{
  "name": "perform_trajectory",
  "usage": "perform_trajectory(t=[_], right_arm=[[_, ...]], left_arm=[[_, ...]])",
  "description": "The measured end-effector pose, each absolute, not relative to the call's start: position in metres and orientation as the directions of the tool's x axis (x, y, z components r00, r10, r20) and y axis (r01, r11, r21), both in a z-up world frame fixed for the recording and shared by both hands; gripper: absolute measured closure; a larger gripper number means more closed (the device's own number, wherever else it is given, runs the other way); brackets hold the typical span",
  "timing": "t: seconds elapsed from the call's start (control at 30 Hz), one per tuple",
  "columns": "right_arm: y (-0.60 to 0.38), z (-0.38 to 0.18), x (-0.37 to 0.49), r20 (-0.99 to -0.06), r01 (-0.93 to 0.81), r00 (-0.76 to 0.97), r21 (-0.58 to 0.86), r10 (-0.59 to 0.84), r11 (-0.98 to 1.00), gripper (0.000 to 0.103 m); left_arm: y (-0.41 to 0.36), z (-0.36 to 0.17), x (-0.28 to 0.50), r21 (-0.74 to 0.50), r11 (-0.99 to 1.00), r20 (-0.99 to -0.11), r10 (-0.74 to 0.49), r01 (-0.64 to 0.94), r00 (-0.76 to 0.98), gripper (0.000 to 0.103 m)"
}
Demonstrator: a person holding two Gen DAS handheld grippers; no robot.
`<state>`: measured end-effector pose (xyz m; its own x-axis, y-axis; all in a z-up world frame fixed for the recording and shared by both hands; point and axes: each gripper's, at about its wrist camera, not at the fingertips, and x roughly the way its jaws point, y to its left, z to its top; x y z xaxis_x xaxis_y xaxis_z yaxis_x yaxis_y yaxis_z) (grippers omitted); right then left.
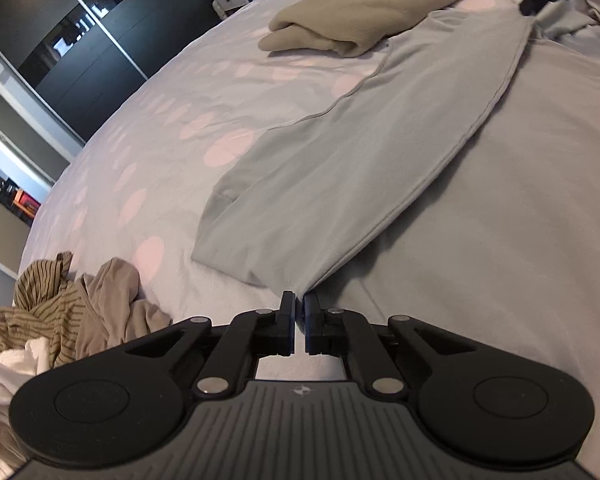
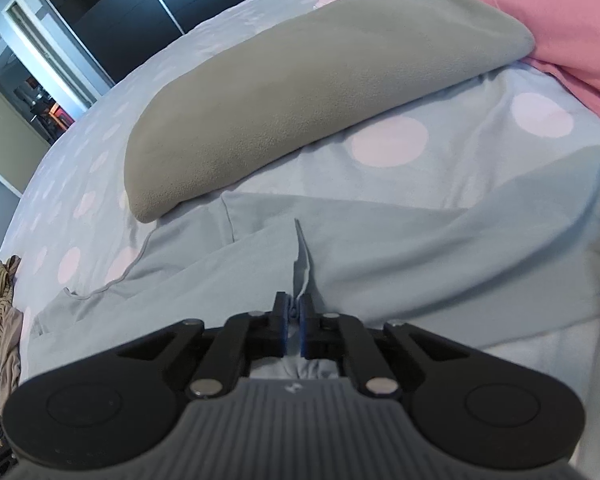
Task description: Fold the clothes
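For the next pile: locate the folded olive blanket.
The olive blanket lies on the dotted bedspread, just beyond the grey garment both grippers pinch, beside the pink pillow.

**My two grippers, up close**

My left gripper (image 1: pixel 299 312) is matte black: two short flat fingers (image 1: pixel 287 320) with a thin blue edge on their inner faces, carried on angled linkage bars. Four round silver pins mark the joints, the two nearest me larger and shiny. Broad black discs, each with a shallow circular recess, flank a grey ribbed body bearing a small white emblem at its front edge.

My right gripper (image 2: pixel 294 314) has the same build: black fingers (image 2: pixel 307 324) with blue inner pads, silver pivot pins, twin discs, ribbed grey housing and a small white mark.
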<state>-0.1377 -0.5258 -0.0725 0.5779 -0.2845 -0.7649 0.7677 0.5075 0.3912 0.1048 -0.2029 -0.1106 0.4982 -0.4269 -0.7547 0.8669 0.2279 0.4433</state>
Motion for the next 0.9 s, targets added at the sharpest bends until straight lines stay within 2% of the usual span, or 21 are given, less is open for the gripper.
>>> perform_trajectory(t=[0.2, 0.43, 0.5, 0.57, 0.73, 0.83, 0.9], right_arm=[[-0.524, -0.085, -0.146, -0.799, 0.782, 0.546, 0.379, -0.251, 0.495, 0.097], [-0.52, -0.089, -0.14, -0.819, 0.779, 0.508, 0.305, -0.266, 0.548, 0.095], [-0.519, -0.089, -0.139, -0.823, 0.782, 0.492, 0.274, -0.283, 0.56, 0.089], [-0.52, -0.083, -0.144, -0.814, 0.787, 0.489, 0.259, -0.313, 0.56, 0.077], [-0.535, -0.06, -0.175, -0.775, 0.819, 0.494, 0.264, -0.394, 0.509, 0.076], [-0.549, -0.045, -0.204, -0.759, 0.85, 0.472, 0.255, -0.449, 0.461, 0.075], [-0.558, -0.034, -0.228, -0.754, 0.872, 0.447, 0.249, -0.482, 0.421, 0.075]], left_arm=[[-0.202, -0.117, 0.098, 0.464, 0.166, -0.766, -0.417, 0.87, 0.488, 0.101], [-0.201, -0.124, 0.103, 0.428, 0.173, -0.808, -0.368, 0.887, 0.461, 0.099], [-0.2, -0.121, 0.105, 0.415, 0.182, -0.816, -0.359, 0.891, 0.453, 0.096], [-0.197, -0.117, 0.107, 0.407, 0.196, -0.818, -0.356, 0.892, 0.452, 0.089], [-0.195, -0.093, 0.113, 0.357, 0.285, -0.8, -0.399, 0.89, 0.449, 0.083], [-0.201, -0.075, 0.114, 0.315, 0.343, -0.776, -0.443, 0.885, 0.448, 0.074], [-0.208, -0.066, 0.115, 0.271, 0.376, -0.771, -0.466, 0.886, 0.433, 0.072]])
